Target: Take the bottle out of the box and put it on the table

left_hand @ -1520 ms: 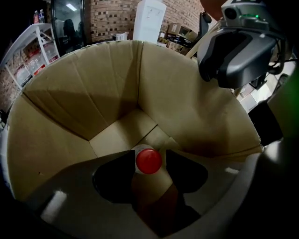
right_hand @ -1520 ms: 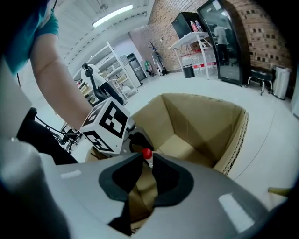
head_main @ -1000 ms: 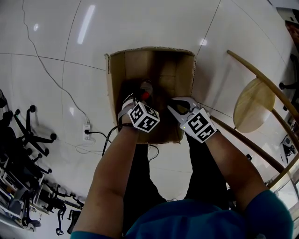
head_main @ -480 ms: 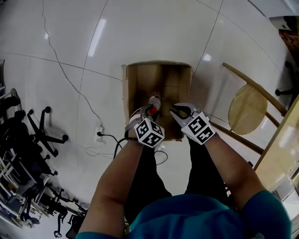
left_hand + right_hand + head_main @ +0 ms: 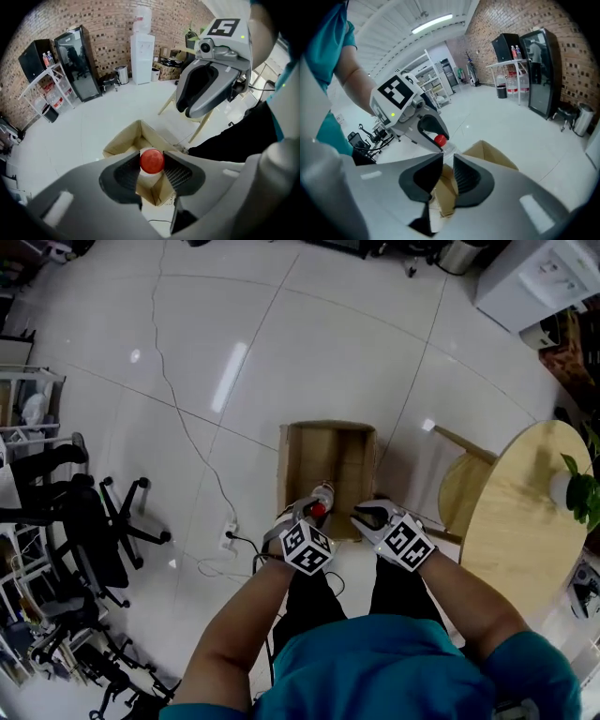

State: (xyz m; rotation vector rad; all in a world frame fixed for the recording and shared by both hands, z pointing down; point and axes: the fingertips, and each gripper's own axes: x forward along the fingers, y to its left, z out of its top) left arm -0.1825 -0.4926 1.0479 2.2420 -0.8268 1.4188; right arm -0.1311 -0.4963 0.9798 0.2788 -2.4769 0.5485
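A clear bottle with a red cap hangs in the air above the open cardboard box. My left gripper is shut on its neck just under the cap. In the right gripper view the bottle shows in those jaws, above the box. My right gripper hovers close beside it on the right, its jaws a narrow gap apart with nothing between them. The round wooden table stands to the right of the box.
A potted plant sits on the table's far right. A wooden chair stands between box and table. Office chairs crowd the left. A power strip with a cable lies on the white floor left of the box.
Both grippers have risen high, and the bottle has come up out of the box with the left one. The box now looks small below, and the table has come into view.
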